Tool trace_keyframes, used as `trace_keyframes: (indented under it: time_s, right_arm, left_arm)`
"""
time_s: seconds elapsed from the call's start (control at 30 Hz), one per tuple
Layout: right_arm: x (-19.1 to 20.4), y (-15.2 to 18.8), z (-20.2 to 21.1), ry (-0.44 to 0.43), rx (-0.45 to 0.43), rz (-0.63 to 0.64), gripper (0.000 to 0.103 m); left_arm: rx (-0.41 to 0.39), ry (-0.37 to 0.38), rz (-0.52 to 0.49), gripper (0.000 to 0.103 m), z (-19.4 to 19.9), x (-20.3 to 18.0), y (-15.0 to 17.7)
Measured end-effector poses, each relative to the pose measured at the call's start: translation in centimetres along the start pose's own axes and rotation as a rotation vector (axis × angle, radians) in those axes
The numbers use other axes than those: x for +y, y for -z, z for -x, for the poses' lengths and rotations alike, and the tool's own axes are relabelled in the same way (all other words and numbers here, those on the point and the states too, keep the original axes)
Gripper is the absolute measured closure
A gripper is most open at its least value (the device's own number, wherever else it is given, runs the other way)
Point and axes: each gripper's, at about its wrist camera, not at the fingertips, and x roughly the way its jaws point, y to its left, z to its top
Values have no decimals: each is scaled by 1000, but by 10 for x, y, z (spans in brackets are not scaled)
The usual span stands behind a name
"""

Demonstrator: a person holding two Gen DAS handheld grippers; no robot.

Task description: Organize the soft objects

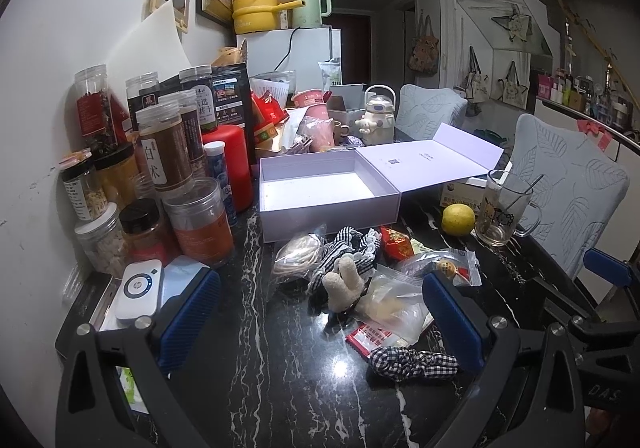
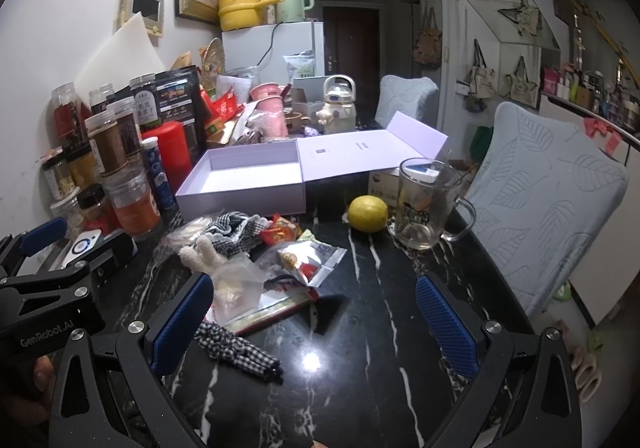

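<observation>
Both claws are spread wide and holding nothing, hovering low over the black white-veined marble desk. The left claw has the heap of soft stuff right between its fingers; the right claw sits further right, over mostly bare desk.

The soft things: a black-and-white gingham fabric scrunchie lying by itself nearest the cameras, a cream fuzzy plush bunny on top of a frilly checked cloth bundle, plus clear zip bags and a red snack packet mixed in. Behind the heap sits the open, empty pale lilac cardboard gift box, lid flipped to the right. My guess is that's where everything goes.

If I were doing it, I'd start with the lone scrunchie: it's clear of the pile, so no bags get dragged along. Come down with the fingers straddling the bunched middle, pinch the fabric rather than scraping the desk, lift straight up, then carry it over the box's front wall. The yellow lemon and clear glass cartoon mug stand well off to the right, out of the way.

Readable writing: "GenRobot.AI" on the left tool in the right wrist view, "白术" on a brown-filled clear plastic jar, and what looks like "DAS" on the right tool, though that's cut off. The box lid print is too small to read.
</observation>
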Motion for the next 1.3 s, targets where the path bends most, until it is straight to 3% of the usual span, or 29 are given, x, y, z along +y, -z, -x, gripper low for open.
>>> trace_keyframes:
  time_s: [0.53,1.1,1.3]
  right_arm:
    - [6,5,-6,0,27,33,0]
    - [29,23,-49,-165,150,115,0]
    - [41,36,-65,-258,201,158,0]
  left_arm:
    - [19,-5,-7,0,-4,3,4]
    - [103,-50,-41,0,-30,17,36]
    - [171,2,-2,0,-44,32,50]
